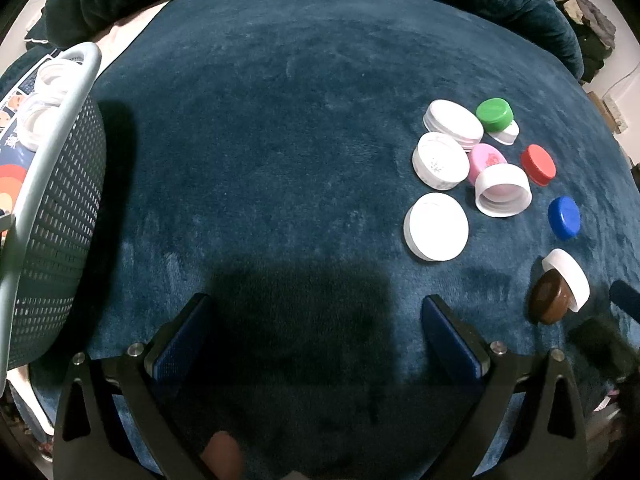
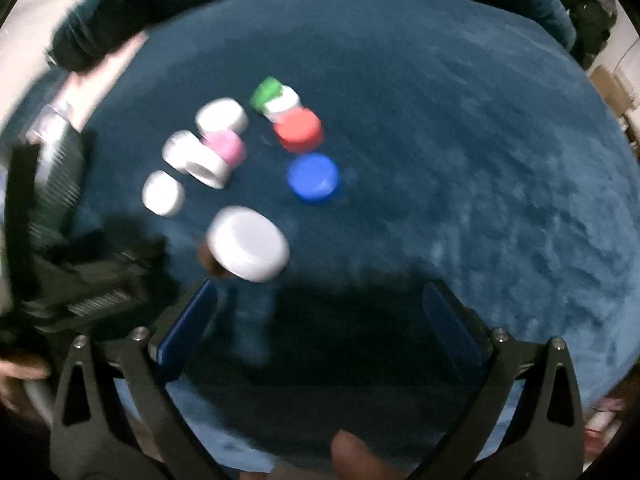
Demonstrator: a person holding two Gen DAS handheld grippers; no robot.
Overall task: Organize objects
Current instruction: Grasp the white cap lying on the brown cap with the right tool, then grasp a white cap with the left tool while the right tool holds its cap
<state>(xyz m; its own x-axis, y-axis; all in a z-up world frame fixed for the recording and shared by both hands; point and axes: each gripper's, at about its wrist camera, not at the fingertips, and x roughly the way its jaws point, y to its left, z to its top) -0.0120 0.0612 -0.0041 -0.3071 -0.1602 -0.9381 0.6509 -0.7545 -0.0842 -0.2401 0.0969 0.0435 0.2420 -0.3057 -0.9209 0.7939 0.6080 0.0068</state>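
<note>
1. Grippers are noted nearest the lenses: the left gripper [image 1: 316, 324] and the right gripper [image 2: 320, 312] are both spread wide with nothing between the blue pads, each held above the blue plush cover [image 1: 280, 120].
2. Just ahead of the right gripper, a white cap [image 2: 248, 244] is seen leaning on a brown cap [image 2: 206, 258]; it is judged the likeliest next pick, being closest to the jaws.
3. Beyond it, the blue cap [image 2: 314, 178], red cap [image 2: 300, 130], pink cap [image 2: 224, 146] and green cap [image 2: 266, 92] are found bunched with further white caps, some touching or overlapping. The cluster is judged to be the unsorted stock, gathered within reach of the right gripper.
4. A perforated basket [image 1: 60, 216] is recorded at the left edge of the left wrist view, close beside the left gripper and well apart from the cluster. Clear lids [image 1: 44, 112] are visible over its rim, so it is taken as the collecting point.
5. Differences between views: the left view is sharp and shows one upturned white cap [image 1: 503, 190] lying against the pink one; the right view is motion-blurred, and the basket can possibly be made out at its left margin, though this cannot be confirmed.
</note>
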